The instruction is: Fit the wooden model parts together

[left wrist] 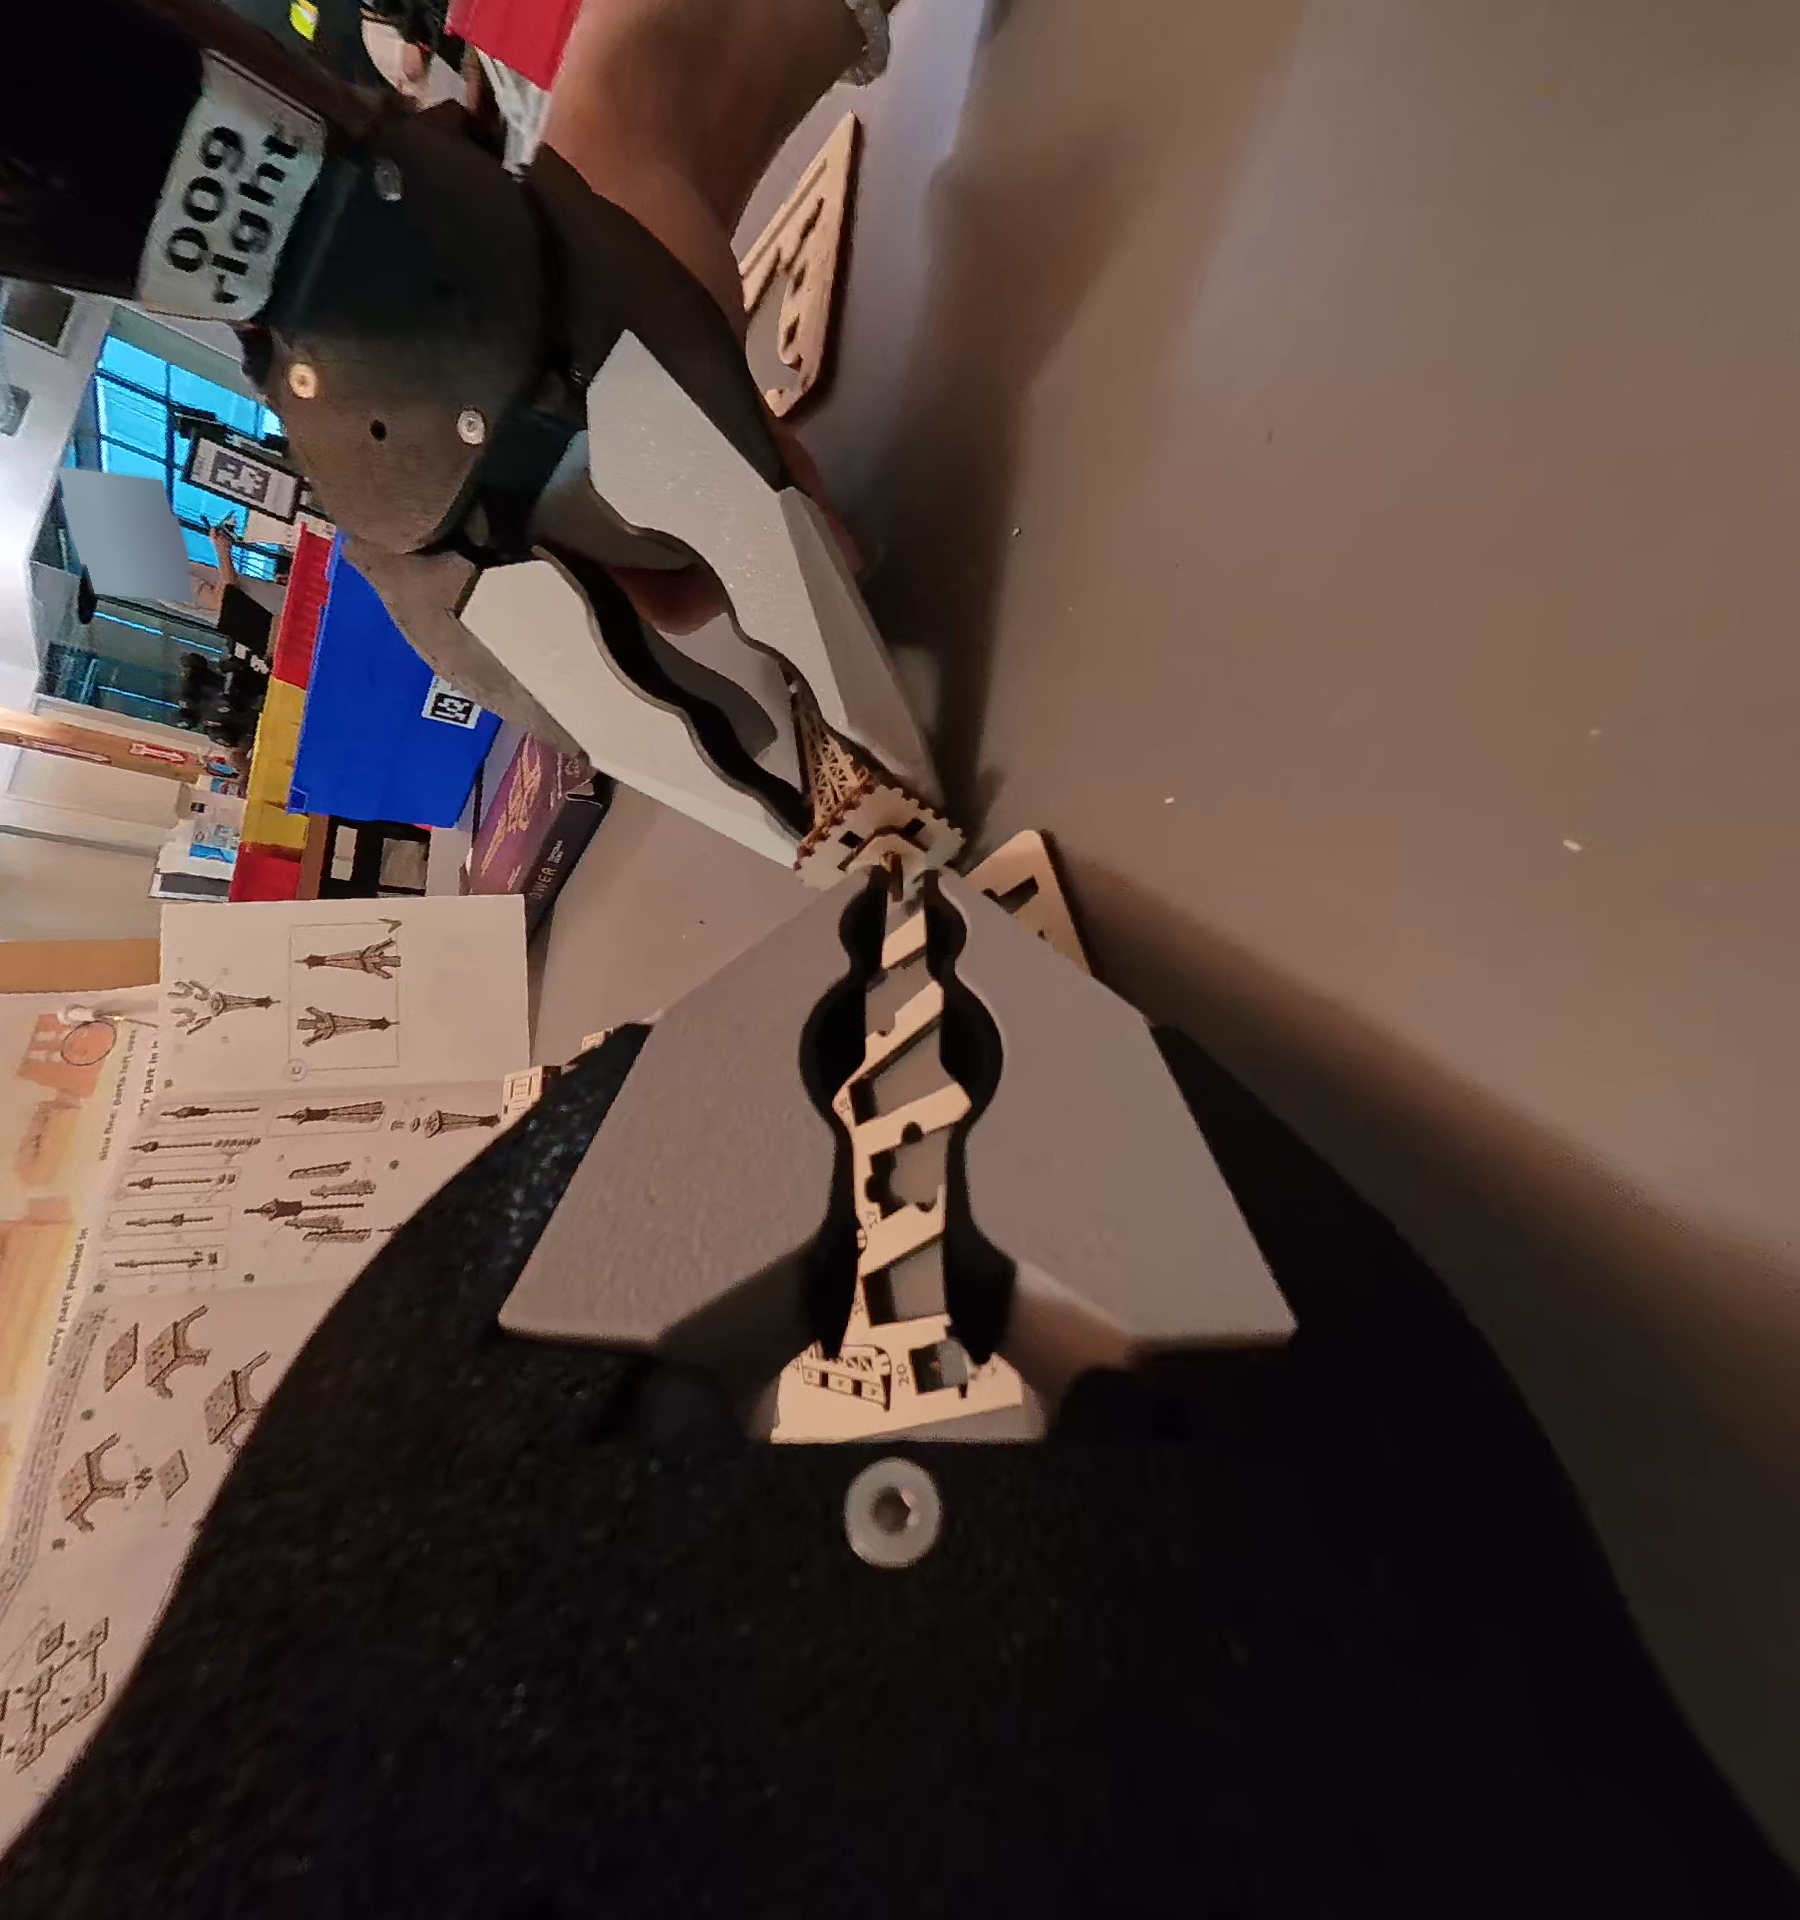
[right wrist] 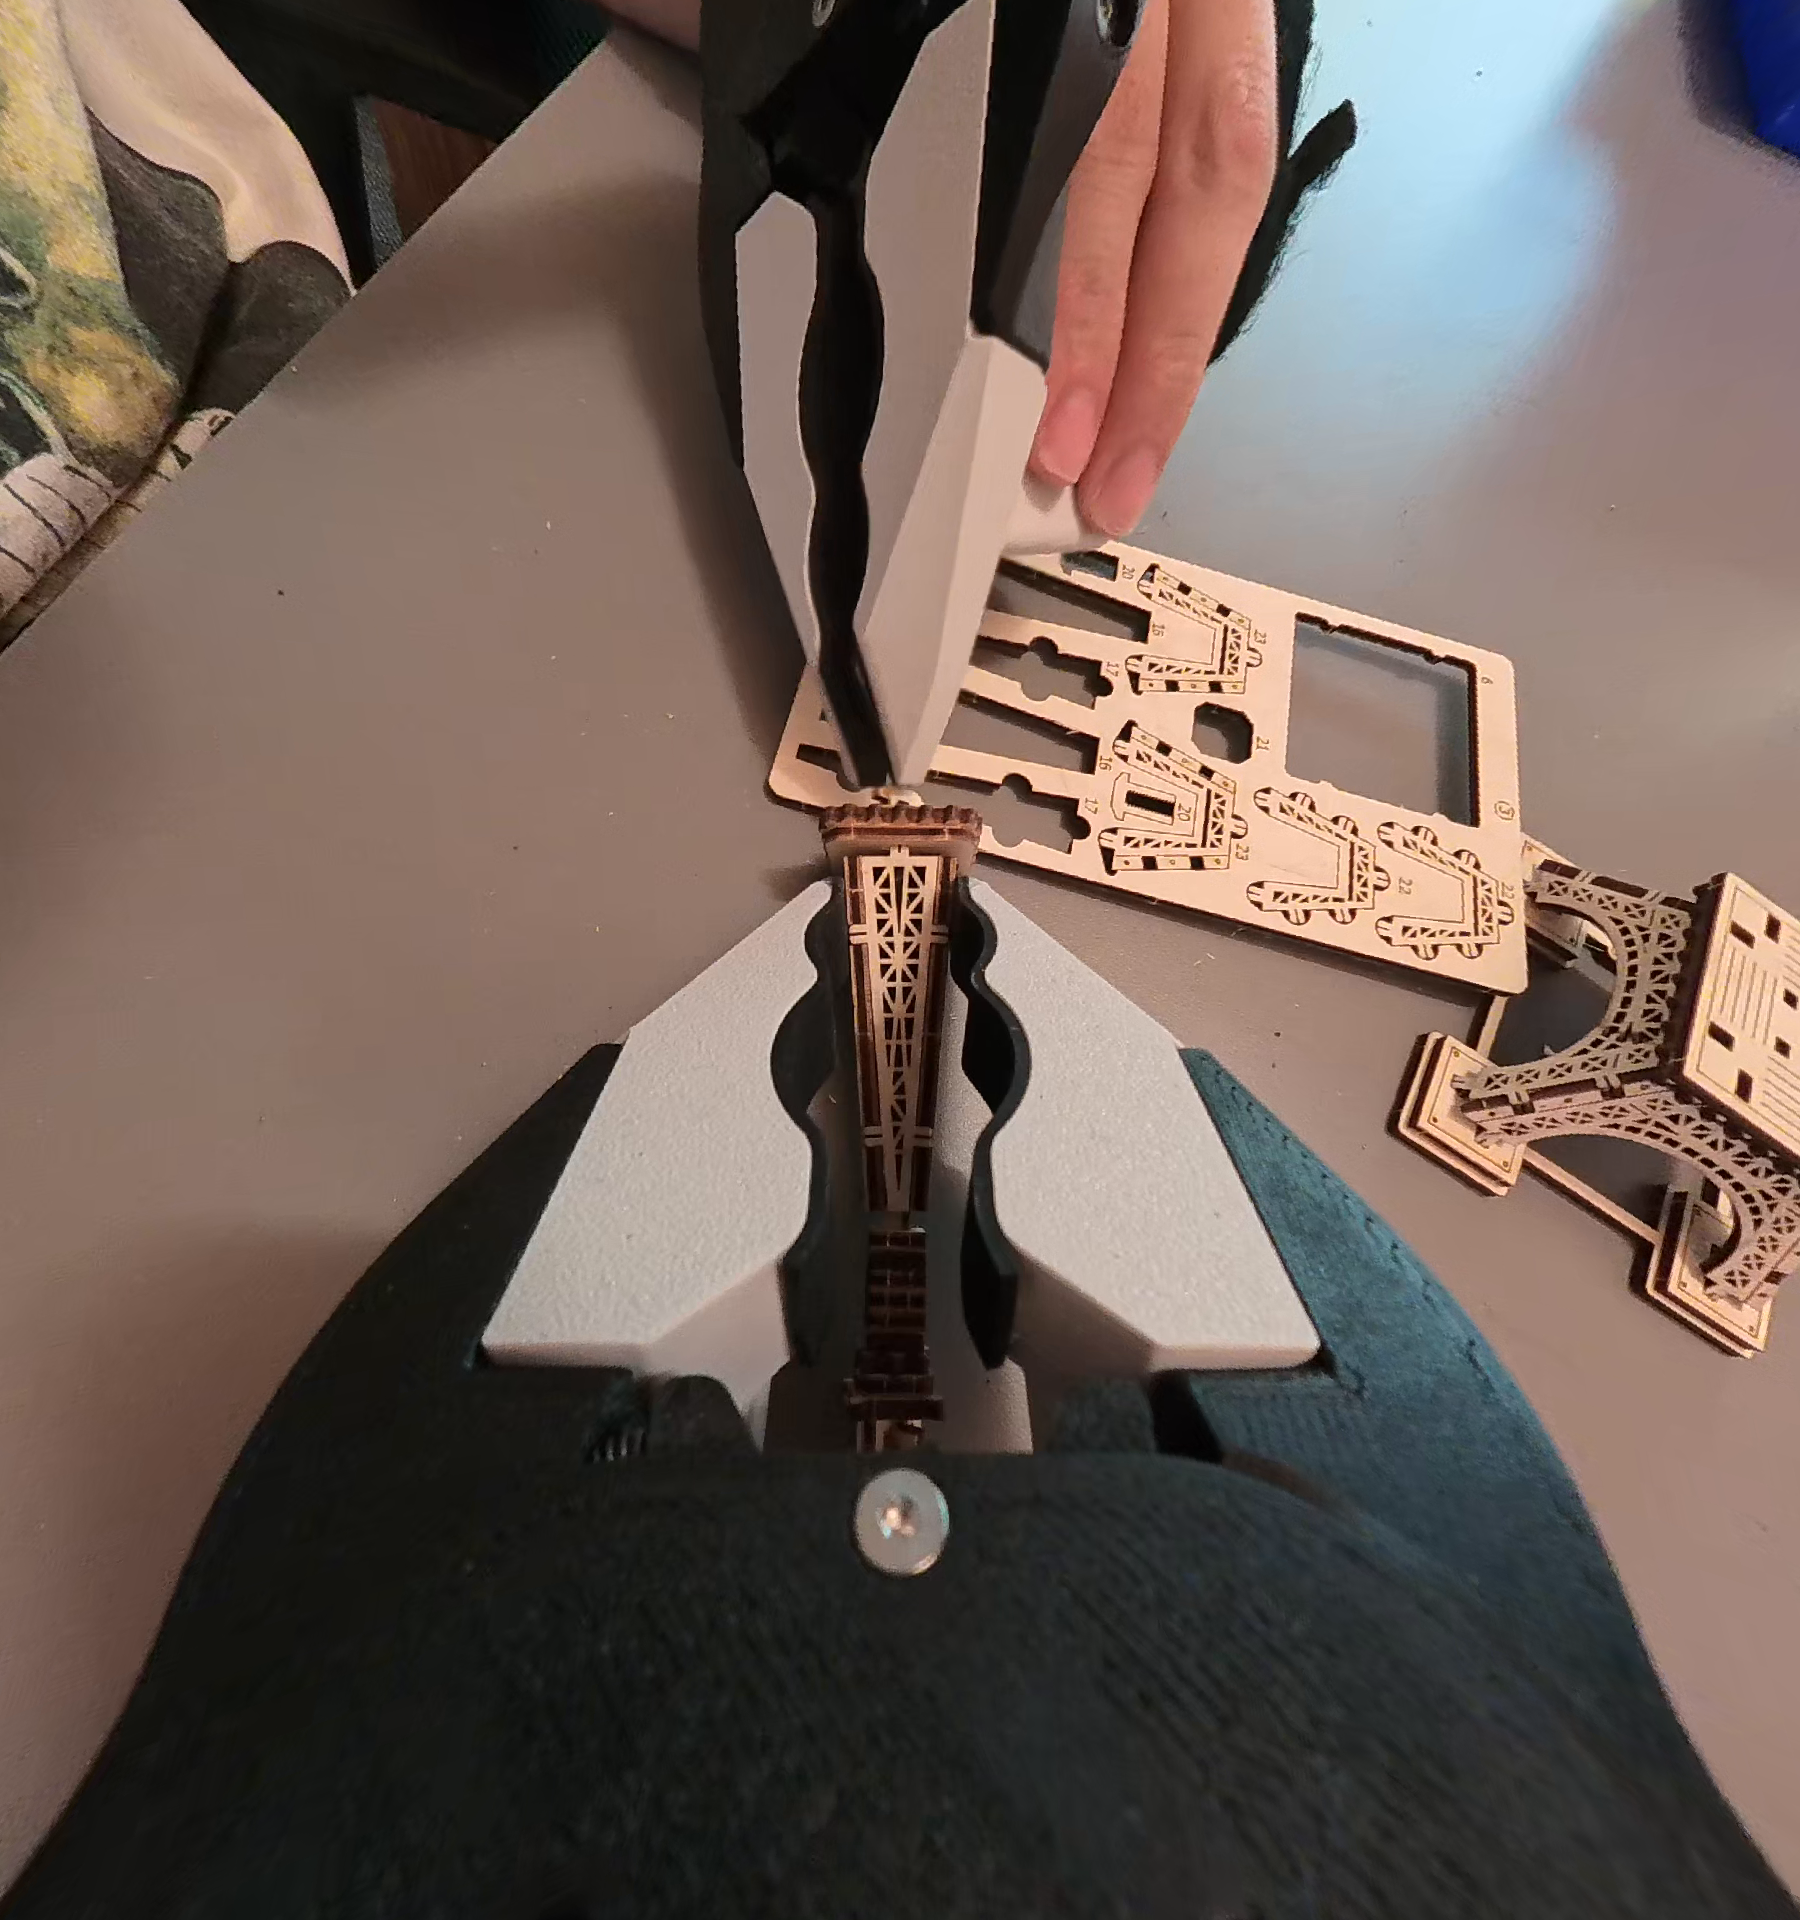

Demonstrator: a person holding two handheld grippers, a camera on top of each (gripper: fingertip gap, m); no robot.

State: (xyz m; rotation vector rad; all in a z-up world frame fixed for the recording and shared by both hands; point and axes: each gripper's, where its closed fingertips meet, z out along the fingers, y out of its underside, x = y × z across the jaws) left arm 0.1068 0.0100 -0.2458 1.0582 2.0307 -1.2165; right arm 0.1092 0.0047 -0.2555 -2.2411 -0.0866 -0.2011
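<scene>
While the right tongs [right wrist: 898, 894] clamp the wooden tower spire [right wrist: 896, 997] at frame centre, the left tongs [right wrist: 870, 774] from above pinch a small piece [right wrist: 894, 794] against its toothed end. Both sit just above the grey surface [right wrist: 408, 727], the parts sheet [right wrist: 1291, 748] right of centre.

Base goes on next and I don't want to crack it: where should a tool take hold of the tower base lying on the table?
Grip the square top block, pinching two opposite flat sides, coming from above. The tower base lies tipped over, and its lattice legs look thin.
</scene>
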